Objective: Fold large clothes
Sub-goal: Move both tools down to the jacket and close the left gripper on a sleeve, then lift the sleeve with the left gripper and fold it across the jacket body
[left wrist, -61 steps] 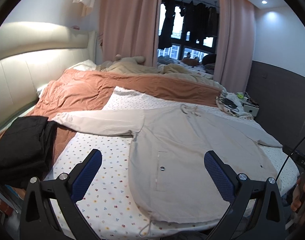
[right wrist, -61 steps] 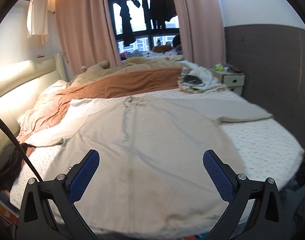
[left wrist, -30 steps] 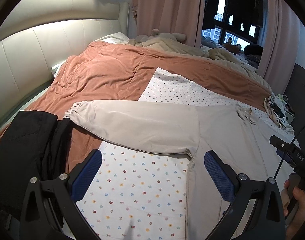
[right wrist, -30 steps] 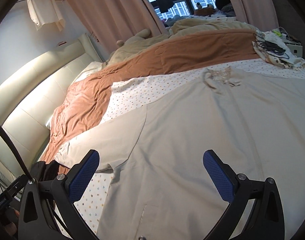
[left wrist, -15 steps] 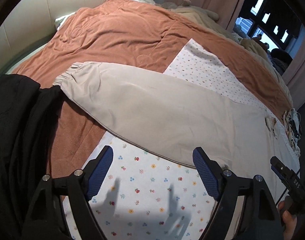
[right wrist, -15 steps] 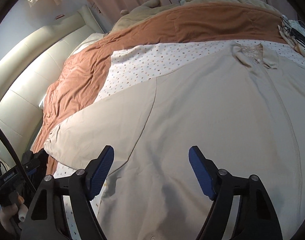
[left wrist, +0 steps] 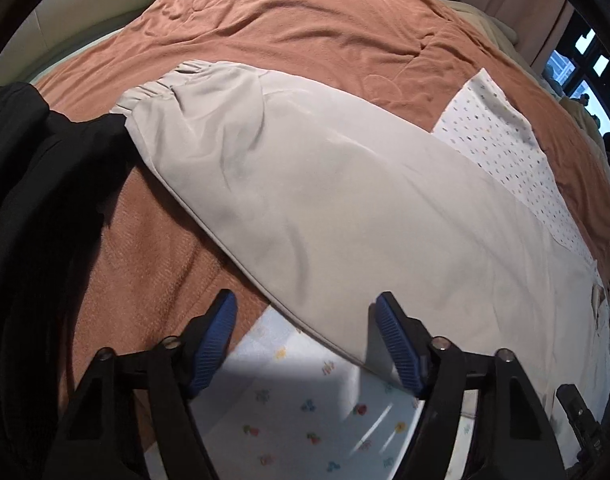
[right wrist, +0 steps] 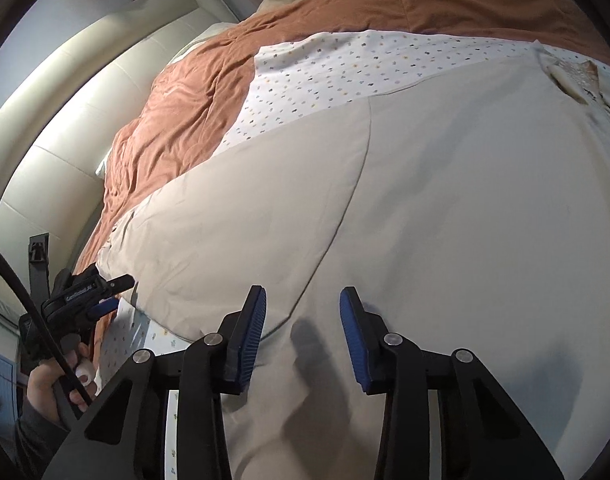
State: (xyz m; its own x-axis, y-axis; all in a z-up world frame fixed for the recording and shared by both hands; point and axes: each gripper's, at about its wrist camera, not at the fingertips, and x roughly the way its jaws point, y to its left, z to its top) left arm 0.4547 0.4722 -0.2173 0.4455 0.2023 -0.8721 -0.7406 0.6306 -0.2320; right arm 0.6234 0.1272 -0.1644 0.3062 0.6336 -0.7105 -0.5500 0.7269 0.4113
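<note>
1. The beige shirt (right wrist: 445,200) was seen spread flat on the bed (right wrist: 329,64), collar toward the far side; no fold was made yet.
2. Its sleeve (left wrist: 305,184) was stretched out sideways, with the cuff lying on the brown blanket (left wrist: 305,28) next to a black garment (left wrist: 37,184).
3. The left gripper (left wrist: 303,340) was positioned over the sleeve's lower edge; jaws were closing, but no cloth was pinched yet.
4. The right gripper (right wrist: 301,334) was held over the underarm seam area; jaws were closing, narrower than the left, and the pads were not seen pressing fabric.
5. Judged status: at the very start, first grasp in progress. Sleeve fold-in, the other side (not in view) and body folds were all left to do.
</note>
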